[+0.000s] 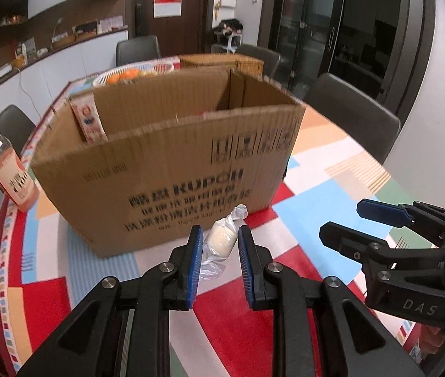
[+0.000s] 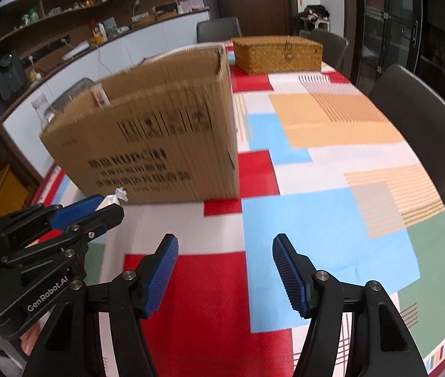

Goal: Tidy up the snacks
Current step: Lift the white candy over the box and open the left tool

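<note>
A cream snack in a clear twisted wrapper [image 1: 221, 239] sits between the blue pads of my left gripper [image 1: 219, 235], which is shut on it just in front of the open cardboard box [image 1: 172, 169]. A pink snack packet [image 1: 89, 121] stands inside the box at its left end. My right gripper [image 2: 225, 270] is open and empty above the patterned tablecloth [image 2: 316, 226], right of the box [image 2: 159, 138]. In the right wrist view the left gripper [image 2: 103, 207] shows at left with the wrapper's tip [image 2: 118, 195] poking out. The right gripper [image 1: 348, 220] shows at right in the left wrist view.
A bottle of pink drink [image 1: 8, 172] stands left of the box. A white basket with orange items [image 1: 134, 75] and a woven wicker case [image 2: 277, 53] lie behind it. Grey chairs [image 2: 420, 119] ring the table.
</note>
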A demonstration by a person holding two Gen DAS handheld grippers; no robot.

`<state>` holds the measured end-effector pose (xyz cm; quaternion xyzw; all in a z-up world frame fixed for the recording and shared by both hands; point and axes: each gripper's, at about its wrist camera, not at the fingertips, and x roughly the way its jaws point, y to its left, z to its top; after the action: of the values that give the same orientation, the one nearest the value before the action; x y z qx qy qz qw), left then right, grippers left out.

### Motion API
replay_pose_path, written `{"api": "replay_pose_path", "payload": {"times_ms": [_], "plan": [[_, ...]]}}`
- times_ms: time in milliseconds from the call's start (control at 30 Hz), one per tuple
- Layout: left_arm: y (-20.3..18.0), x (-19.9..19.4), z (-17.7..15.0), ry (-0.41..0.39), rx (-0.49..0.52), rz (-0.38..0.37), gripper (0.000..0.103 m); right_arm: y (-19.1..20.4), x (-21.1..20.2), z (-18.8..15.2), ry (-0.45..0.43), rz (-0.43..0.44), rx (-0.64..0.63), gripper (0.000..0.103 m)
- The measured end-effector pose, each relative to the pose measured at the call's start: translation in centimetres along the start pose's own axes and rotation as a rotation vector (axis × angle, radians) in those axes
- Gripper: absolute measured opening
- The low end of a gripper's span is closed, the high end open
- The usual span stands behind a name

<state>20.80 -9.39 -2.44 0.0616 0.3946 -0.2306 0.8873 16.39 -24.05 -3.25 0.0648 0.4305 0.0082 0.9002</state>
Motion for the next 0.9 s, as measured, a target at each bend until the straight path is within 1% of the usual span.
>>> {"api": "replay_pose_path", "payload": {"times_ms": [267, 467, 700, 900], "plan": [[0.6, -3.3, 2.1, -0.099, -0.010, 0.007, 0.024, 0.9, -2.4, 2.1, -0.087, 0.014, -0.030, 0.063], [1.2, -4.9, 4.3, -0.162, -0.008, 0.038, 0.023, 1.4, -3.6, 3.8, -0.141, 0.011, -0.047, 0.063], [2.2, -5.6, 6.8, -0.205, -0.025, 0.062, 0.024, 1.8, -4.0, 6.5, -0.185, 0.025, -0.048, 0.063], [3.3, -4.9, 8.9, -0.207, -0.049, 0.069, 0.023, 2.3, -3.7, 8.5, -0.205, 0.016, -0.072, 0.063]]}}
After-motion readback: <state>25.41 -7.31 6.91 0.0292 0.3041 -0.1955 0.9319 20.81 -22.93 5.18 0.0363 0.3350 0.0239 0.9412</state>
